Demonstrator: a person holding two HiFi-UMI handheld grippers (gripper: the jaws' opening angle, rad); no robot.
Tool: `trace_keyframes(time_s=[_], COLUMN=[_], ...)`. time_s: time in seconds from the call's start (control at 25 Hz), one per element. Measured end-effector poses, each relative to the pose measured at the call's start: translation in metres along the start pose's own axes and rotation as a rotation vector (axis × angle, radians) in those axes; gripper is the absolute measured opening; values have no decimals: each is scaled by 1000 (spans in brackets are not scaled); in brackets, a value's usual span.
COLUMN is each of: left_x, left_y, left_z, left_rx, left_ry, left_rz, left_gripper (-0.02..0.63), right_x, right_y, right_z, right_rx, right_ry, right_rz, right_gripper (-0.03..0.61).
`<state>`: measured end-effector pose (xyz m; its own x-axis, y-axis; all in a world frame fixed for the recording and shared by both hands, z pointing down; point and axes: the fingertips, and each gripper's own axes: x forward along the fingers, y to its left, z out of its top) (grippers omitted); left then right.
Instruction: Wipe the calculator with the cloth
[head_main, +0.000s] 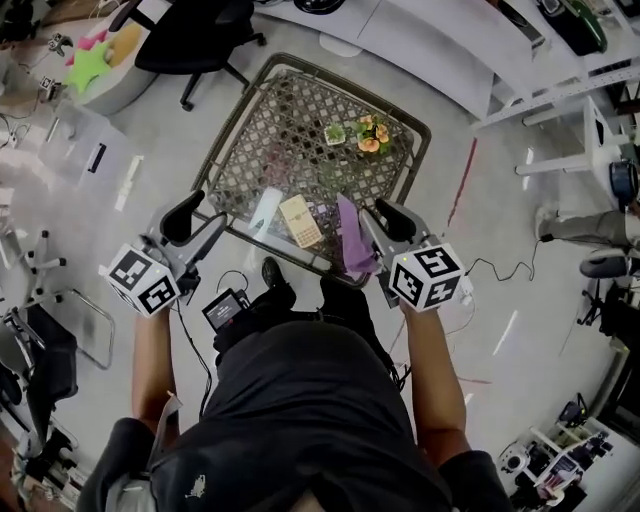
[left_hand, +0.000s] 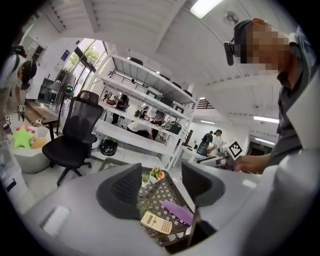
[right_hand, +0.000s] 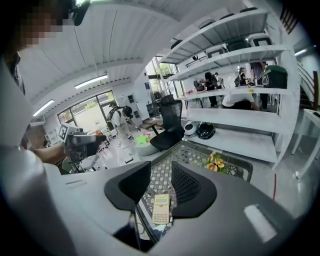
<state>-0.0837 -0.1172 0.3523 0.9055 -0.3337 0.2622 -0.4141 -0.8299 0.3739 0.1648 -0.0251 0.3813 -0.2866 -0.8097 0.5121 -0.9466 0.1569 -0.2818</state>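
Head view: left gripper (head_main: 200, 226), jaws apart and empty, at one lattice table's (head_main: 300, 110) near edge; one calculator (head_main: 300, 221) lying on it, one purple cloth (head_main: 352, 240) beside (reaching the rim); right gripper (head_main: 383, 226), likewise open-jawed, empty; one flower pot (head_main: 368, 133) beyond.

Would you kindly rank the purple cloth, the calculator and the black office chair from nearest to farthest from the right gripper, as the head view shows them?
From the right gripper:
1. Purple cloth, just beside it, at the near edge of the table.
2. Calculator, farther left on the table.
3. Black office chair, on the floor beyond the table.
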Motion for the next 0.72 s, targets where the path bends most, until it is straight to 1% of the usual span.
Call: trace_keyframes(time_s=[0.16,0.36,0.48,0.72], left_x=[17,23,24,28], left_y=[-3,-2,3,14], left_z=[-10,-28,-35,-49], left_rx=[-35,-77,-95,-118], left_ry=[3,38,43,61], left_rz=[10,44,70,92], left_gripper=[285,285,285,284], right_x=[32,68,82,103], right_y=[-30,-55,-68,-91], right_z=[-51,-122,-156,-221], right_rx=[35,96,103,112], right_ry=[120,278,351,508], right_rz=[7,11,4,-29], right_gripper=[112,117,123,144])
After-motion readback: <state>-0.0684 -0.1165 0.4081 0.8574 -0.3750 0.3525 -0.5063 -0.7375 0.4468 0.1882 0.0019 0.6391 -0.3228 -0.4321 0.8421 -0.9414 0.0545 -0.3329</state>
